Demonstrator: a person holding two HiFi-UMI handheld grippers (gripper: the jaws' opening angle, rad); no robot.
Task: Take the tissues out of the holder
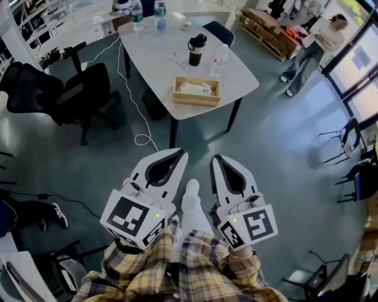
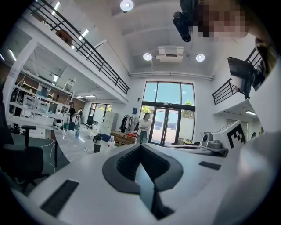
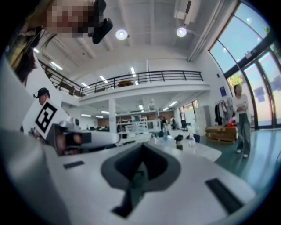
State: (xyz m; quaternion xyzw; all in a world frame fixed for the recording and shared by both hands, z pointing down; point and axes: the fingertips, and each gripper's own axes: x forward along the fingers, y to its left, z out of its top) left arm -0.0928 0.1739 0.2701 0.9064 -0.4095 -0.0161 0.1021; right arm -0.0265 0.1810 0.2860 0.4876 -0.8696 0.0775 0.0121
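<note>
A wooden tissue holder (image 1: 196, 91) with white tissues (image 1: 195, 88) in it stands at the near end of the pale table (image 1: 153, 47), well ahead of me. I hold both grippers level over the floor, short of the table. My left gripper (image 1: 181, 153) has its jaws closed together with nothing between them, as the left gripper view (image 2: 141, 147) also shows. Beside it, my right gripper (image 1: 216, 158) looks the same, tips meeting and empty (image 3: 142, 148). The holder does not show in either gripper view.
A black flask (image 1: 196, 50) and a clear bottle (image 1: 220, 59) stand behind the holder, with two bottles (image 1: 137, 17) at the far end. A black office chair (image 1: 71, 94) is left of the table. A white cable (image 1: 134, 103) trails on the floor. A person (image 1: 313, 47) stands at back right.
</note>
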